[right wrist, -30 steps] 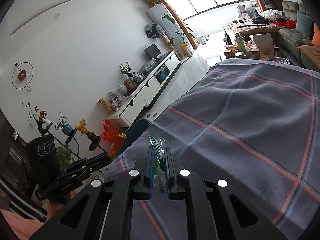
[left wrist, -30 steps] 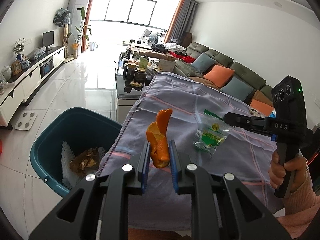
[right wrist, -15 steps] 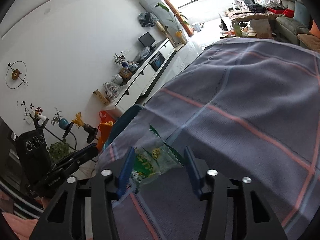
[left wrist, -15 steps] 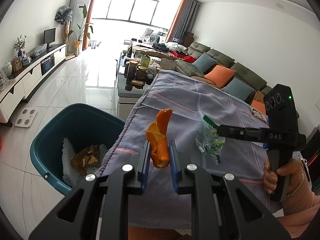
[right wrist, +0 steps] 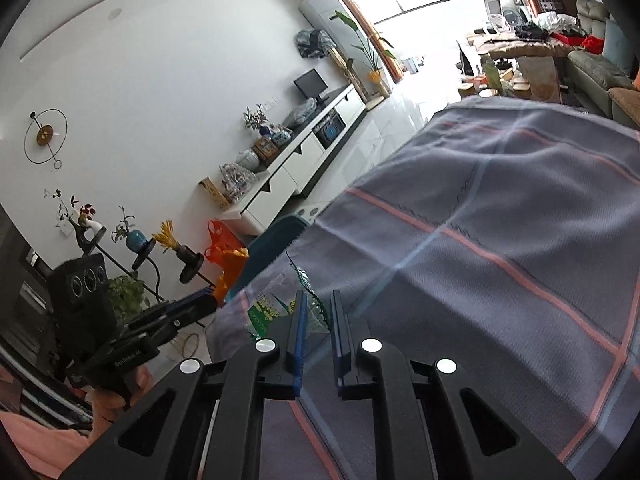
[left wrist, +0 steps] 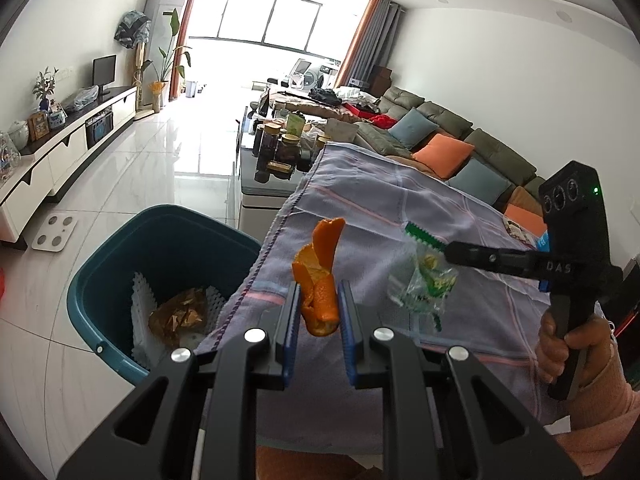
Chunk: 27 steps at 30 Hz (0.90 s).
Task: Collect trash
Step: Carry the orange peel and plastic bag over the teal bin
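Left to right, left wrist view first. Teal bin [left wrist: 120, 264] stands on the floor beside the desk's left edge; inside it a white foam sheet [left wrist: 140, 320] and a crumpled brown wrapper [left wrist: 180, 314]. Bathroom scale [left wrist: 54, 232] lies on the tiles further left, well apart from the bin.

Left tongs [left wrist: 318, 320]: jaws nearly closed, clamped on the lower part of an orange peel [left wrist: 320, 280]. The peel sticks up above the fingertips, held in the air over the desk edge, just right of the bin.

Desk is covered by a grey-purple striped cloth [left wrist: 400, 200]. Jars [left wrist: 280, 144] sit on a low table beyond its far end.

Right tongs [right wrist: 318, 312]: jaws have just been closing, now narrow, pinched on the edge of a clear plastic wrapper with green print [left wrist: 424, 284]. In the left wrist view the wrapper hangs from the fingertips, above the cloth. In the right wrist view most of the wrapper bulges out to the left of the jaws. A hand [left wrist: 576, 344] in a pink sleeve grips the handle.

Sofa with orange and blue cushions [left wrist: 444, 152] along the right wall.
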Tool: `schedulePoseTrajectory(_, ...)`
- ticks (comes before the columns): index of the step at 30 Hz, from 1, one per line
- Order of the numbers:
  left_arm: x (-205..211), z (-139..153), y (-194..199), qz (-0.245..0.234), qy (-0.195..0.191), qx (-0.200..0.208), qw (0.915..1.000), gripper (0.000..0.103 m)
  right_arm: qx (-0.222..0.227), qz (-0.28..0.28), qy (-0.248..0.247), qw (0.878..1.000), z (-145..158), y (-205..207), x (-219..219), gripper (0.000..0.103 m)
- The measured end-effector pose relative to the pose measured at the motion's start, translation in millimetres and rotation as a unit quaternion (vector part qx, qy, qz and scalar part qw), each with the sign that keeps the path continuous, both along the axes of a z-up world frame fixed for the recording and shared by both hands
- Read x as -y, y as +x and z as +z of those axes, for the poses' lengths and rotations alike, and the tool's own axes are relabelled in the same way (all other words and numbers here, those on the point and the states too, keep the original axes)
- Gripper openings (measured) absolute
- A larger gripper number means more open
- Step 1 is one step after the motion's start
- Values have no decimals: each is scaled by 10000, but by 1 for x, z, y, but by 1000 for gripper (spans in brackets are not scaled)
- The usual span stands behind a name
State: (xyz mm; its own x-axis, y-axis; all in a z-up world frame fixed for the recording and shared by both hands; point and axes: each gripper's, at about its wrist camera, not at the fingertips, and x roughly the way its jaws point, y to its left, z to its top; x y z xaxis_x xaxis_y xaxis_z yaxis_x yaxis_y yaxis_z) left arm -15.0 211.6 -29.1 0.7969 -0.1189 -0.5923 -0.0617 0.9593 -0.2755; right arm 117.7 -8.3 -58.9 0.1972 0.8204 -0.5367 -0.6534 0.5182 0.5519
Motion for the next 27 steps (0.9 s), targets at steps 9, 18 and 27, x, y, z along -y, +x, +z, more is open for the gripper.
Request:
schedulePoseTrajectory(9, -7, 3, -6, 116, 53, 46, 9999, 20, 42, 56, 151, 9999, 12, 2, -12, 11)
schedulePoseTrajectory(18, -15, 6, -11, 287, 84, 79, 9995, 20, 71, 201, 167, 9996, 17, 3, -31, 11)
schedulePoseTrajectory(27, -33, 7, -16, 564, 106, 97, 9983, 20, 81, 335, 163, 9993, 16, 7, -51, 11)
